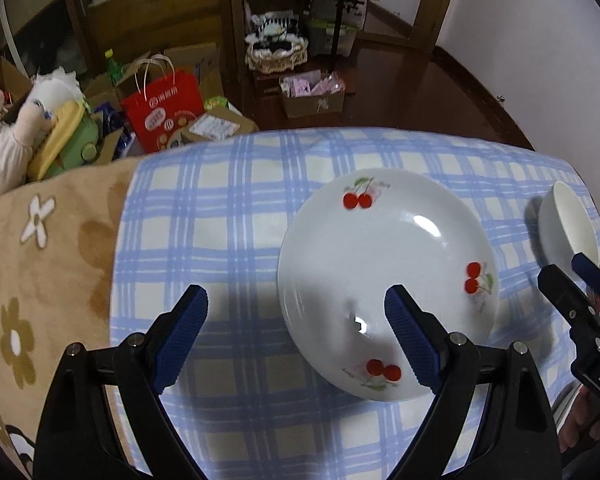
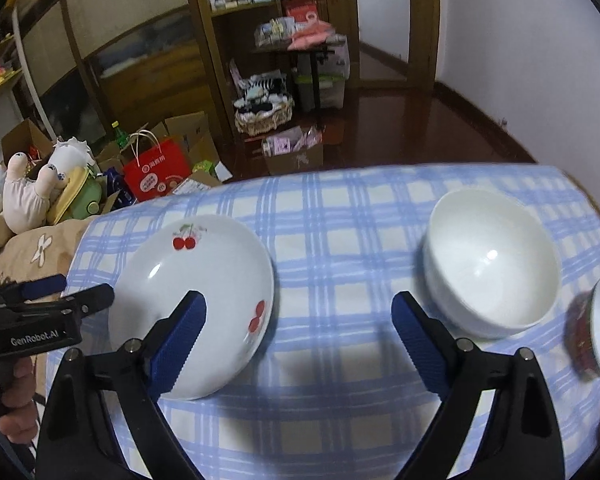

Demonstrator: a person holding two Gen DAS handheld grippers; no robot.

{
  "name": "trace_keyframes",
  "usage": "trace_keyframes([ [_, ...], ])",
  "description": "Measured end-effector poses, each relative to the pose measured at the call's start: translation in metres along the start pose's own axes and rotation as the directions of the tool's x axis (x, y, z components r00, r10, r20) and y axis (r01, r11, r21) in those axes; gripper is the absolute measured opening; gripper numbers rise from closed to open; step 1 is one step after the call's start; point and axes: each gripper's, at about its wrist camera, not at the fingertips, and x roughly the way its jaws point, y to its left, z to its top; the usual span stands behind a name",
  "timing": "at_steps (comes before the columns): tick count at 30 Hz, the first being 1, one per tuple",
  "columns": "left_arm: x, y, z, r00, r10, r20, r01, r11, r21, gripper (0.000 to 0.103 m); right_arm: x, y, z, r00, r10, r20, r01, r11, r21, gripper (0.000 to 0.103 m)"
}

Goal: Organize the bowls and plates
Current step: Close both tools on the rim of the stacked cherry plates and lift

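Note:
A white plate with red cherries (image 1: pixel 388 264) lies on the blue checked cloth (image 1: pixel 228 208). My left gripper (image 1: pixel 296 294) hovers open above the plate's left rim, one finger over the plate, the other over bare cloth. In the right wrist view the same plate (image 2: pixel 204 280) is at the left and a plain white bowl (image 2: pixel 492 264) at the right. My right gripper (image 2: pixel 299 299) stands open over the cloth between them, holding nothing. A small bowl with a red patterned outside (image 2: pixel 596 328) sits at the far right edge. The white bowl (image 1: pixel 564 224) and the right gripper (image 1: pixel 564 266) also show in the left wrist view.
A beige flowered blanket (image 1: pixel 40 260) covers the surface left of the cloth. Beyond the far edge the floor holds a red paper bag (image 1: pixel 164 108), cardboard boxes, a plush toy (image 1: pixel 4 140) and a basket (image 1: pixel 276 54). A hand (image 2: pixel 16 400) holds the left gripper (image 2: pixel 85 286).

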Motion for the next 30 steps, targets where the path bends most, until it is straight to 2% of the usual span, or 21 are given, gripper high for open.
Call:
trace_keyframes([
  [2,0.007,0.001,-0.002,1.0,0.005,-0.016,-0.005,1.0,-0.003,0.089,0.006,0.002,-0.002,1.0,0.003,-0.012,-0.003,1.0,-0.001,0.092],
  [6,0.02,0.003,-0.004,0.999,0.021,-0.043,-0.021,1.0,0.006,0.088,0.02,0.005,-0.004,0.999,0.013,-0.037,-0.013,1.0,0.0,0.09],
  [9,0.029,0.005,-0.006,0.997,-0.02,-0.069,0.02,1.0,-0.01,0.085,0.031,0.007,-0.005,0.998,0.026,-0.061,-0.025,1.0,0.009,0.083],
  [11,0.034,0.005,-0.007,0.996,-0.024,-0.081,0.023,1.0,-0.016,0.084,0.038,0.007,-0.007,0.996,0.033,-0.081,-0.031,0.999,0.026,0.08],
  [13,0.04,0.005,-0.008,0.995,-0.018,-0.093,0.017,1.0,-0.012,0.076,0.044,0.008,-0.008,0.995,0.048,-0.092,-0.044,0.998,0.044,0.078],
  [14,0.042,0.004,-0.008,0.995,-0.015,-0.098,0.014,1.0,-0.011,0.074,0.047,0.01,-0.009,0.994,0.047,-0.095,-0.043,0.998,0.048,0.073],
  [16,0.048,0.005,-0.011,0.993,-0.011,-0.115,0.009,1.0,-0.015,0.054,0.051,0.01,-0.01,0.995,0.026,-0.1,-0.021,0.998,0.058,0.068],
  [18,0.052,0.008,-0.013,0.993,-0.007,-0.12,0.002,0.999,-0.044,0.047,0.057,0.008,-0.01,0.994,0.026,-0.107,-0.018,0.997,0.071,0.058],
  [21,0.051,0.015,-0.013,0.993,-0.049,-0.106,0.038,0.994,-0.106,0.036,0.063,0.007,-0.006,0.993,0.022,-0.117,-0.014,0.997,0.072,0.046],
  [22,0.051,0.018,-0.012,0.992,-0.071,-0.105,0.058,0.991,-0.121,0.03,0.064,0.008,-0.005,0.993,0.017,-0.116,-0.01,0.998,0.061,0.038],
  [23,0.051,0.02,-0.012,0.99,-0.091,-0.104,0.077,0.988,-0.134,0.027,0.066,0.009,-0.003,0.993,0.015,-0.12,-0.008,0.999,0.052,0.029],
  [28,0.051,0.024,-0.013,0.987,-0.14,-0.083,0.128,0.982,-0.14,0.017,0.077,0.016,0.005,0.987,0.055,-0.152,-0.055,0.998,0.008,0.011],
  [30,0.05,0.023,-0.013,0.991,-0.118,-0.059,0.108,0.983,-0.147,0.017,0.08,0.023,0.007,0.985,0.041,-0.167,-0.051,0.997,-0.056,0.011],
])
